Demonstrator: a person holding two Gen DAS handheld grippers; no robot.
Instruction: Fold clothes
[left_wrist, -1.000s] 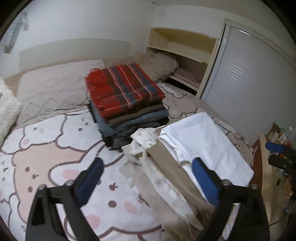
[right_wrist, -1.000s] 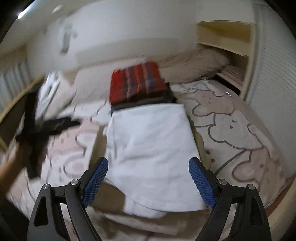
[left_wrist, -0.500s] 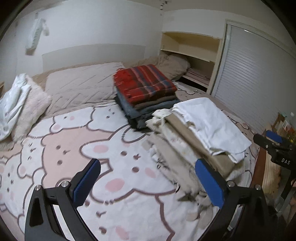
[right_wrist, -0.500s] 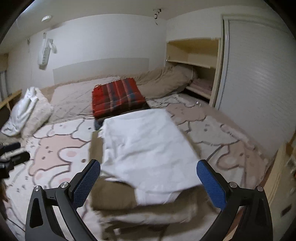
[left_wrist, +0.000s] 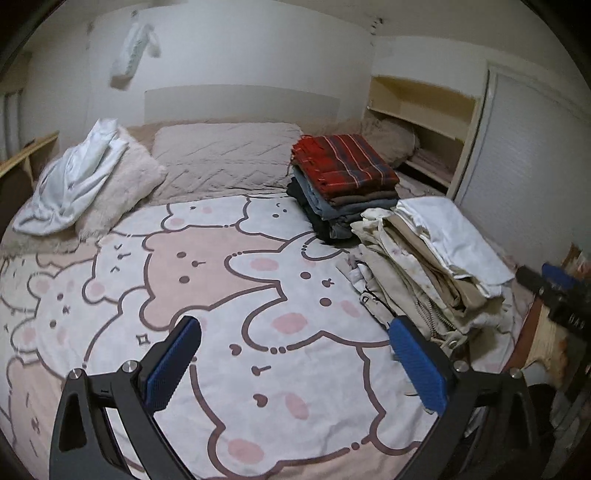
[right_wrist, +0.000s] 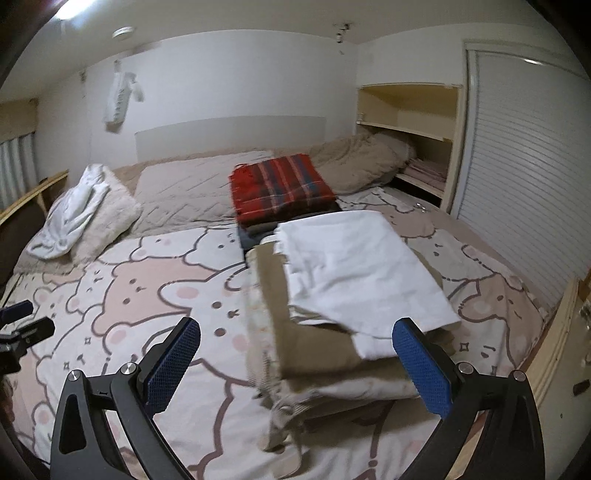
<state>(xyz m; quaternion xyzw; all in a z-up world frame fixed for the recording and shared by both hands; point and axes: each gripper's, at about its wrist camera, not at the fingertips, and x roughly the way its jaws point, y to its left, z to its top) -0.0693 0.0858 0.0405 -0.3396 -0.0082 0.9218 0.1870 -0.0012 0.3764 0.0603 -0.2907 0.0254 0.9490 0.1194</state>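
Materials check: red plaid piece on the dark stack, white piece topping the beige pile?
Red plaid piece: looks like brushed wool or acrylic, matte, with a fringed edge. White piece: thin woven cotton by its look, matte, with soft creases and a limp overhanging edge. Neither fibre is certain.

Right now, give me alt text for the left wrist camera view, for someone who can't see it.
The open left gripper, holding nothing, hangs over a bed with a cartoon bear bedspread. At right sit two piles: a pale pile topped by a white garment, and behind it a darker stack under a red plaid blanket. A crumpled white garment lies on a pillow at left.
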